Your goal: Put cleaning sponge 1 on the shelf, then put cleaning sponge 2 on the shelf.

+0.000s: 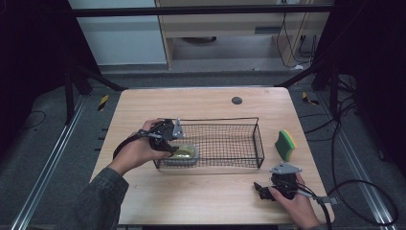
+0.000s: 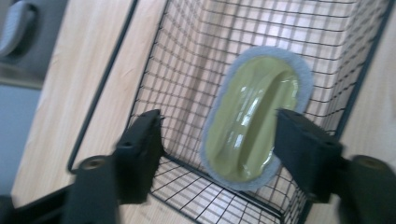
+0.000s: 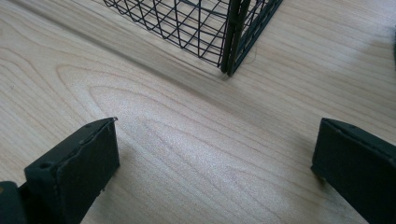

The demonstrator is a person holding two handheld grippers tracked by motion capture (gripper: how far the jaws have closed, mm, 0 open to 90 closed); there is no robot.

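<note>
An olive-green oval scrubber with a grey pad rim lies in the left end of a black wire basket at the table's middle. My left gripper hangs over that end, held from the left by a hand. In the left gripper view its jaws stand open above the scrubber, apart from it, inside the basket wall. My right gripper rests low near the table's front right, pointing left. Its jaws are open over bare wood, with the basket corner just ahead.
A yellow-and-green sponge stands on the table right of the basket. A small dark disc sits in the tabletop near the far edge. Cables trail from both grippers toward the table's front.
</note>
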